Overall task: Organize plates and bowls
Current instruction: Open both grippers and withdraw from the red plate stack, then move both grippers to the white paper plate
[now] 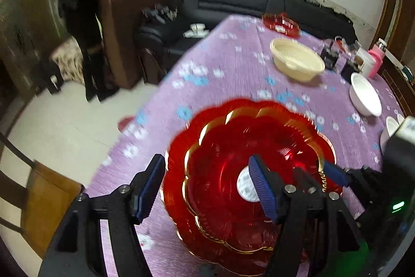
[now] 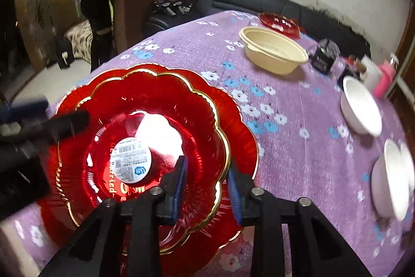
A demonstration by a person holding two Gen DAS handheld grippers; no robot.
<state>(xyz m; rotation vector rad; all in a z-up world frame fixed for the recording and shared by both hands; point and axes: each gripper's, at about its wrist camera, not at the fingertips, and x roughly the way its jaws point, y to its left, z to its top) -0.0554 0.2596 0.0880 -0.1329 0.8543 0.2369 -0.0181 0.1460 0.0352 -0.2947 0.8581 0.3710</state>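
Note:
A red scalloped plate with a gold rim (image 2: 160,105) lies nested in a larger red plate (image 2: 241,131) on the purple flowered tablecloth (image 2: 298,126). A round white label (image 2: 131,160) sits at its centre. My right gripper (image 2: 206,186) straddles the near rim of the gold-rimmed plate, one blue pad inside and one outside, with a gap left. My left gripper (image 1: 207,186) is open above the plates' left side (image 1: 220,147); the right gripper's blue finger (image 1: 334,173) shows at their right edge. The left gripper appears blurred at the left edge of the right wrist view (image 2: 52,126).
A cream basin (image 2: 275,51), a small red dish (image 2: 278,21), a white bowl (image 2: 361,108) and stacked white bowls (image 2: 391,178) stand further along the table. Dark boxes and a pink bottle (image 2: 386,77) are at the far right. A person, armchair and sofa are beyond the table.

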